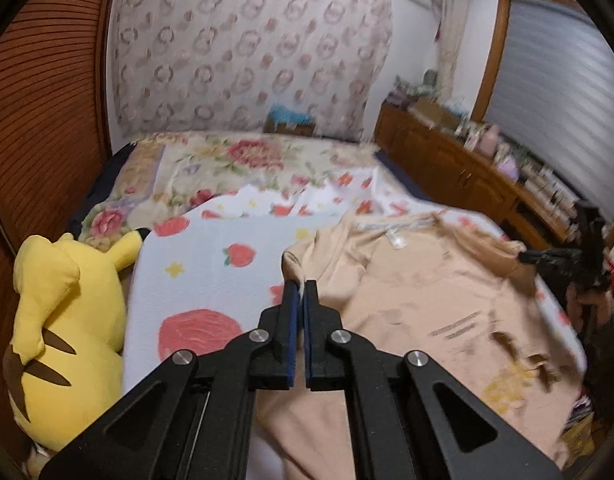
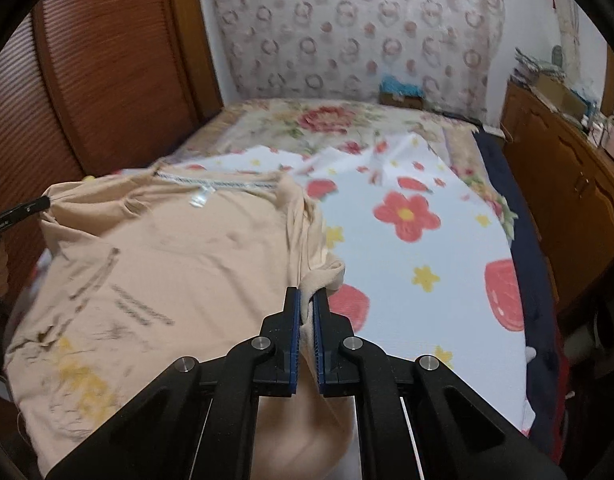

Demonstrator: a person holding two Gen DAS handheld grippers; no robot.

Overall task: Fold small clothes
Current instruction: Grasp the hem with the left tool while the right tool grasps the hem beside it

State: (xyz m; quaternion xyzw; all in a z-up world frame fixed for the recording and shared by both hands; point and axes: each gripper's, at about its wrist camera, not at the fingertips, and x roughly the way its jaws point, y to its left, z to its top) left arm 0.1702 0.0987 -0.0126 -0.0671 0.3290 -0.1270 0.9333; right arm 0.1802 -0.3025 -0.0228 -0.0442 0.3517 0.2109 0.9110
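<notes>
A bed (image 1: 211, 160) fills most of both views, and everything here is placed against it. Its far half carries a plush blanket (image 1: 243, 156) printed with large red roses on cream. Over the near half lies a thin white sheet (image 2: 419, 240), smooth and slightly rippled at its far edge, scattered with red flowers, strawberries and small yellow stars.

On that sheet, at the near end of the bed, a peach T-shirt (image 2: 195, 264) lies spread flat. It is soft, matte knit with a dark scribbled print and a yellow patch low on its front. Its neckline, with a white label inside, points toward the far end of the bed, so its long axis runs along the bed's length, hem nearest the cameras. Both sleeve ends are lifted off the sheet into bunched folds.

At the bed's left edge, against a ribbed wooden wall panel, a yellow plush toy (image 1: 67, 320) with brown back stripes sits upright.

The left gripper (image 1: 300, 284), black with blue pads, is pinched tight on the sleeve edge at the shirt's left side. The right gripper (image 2: 307, 292) is likewise clamped, with a wad of peach sleeve fabric squeezed between its blue pads at the shirt's right side.
</notes>
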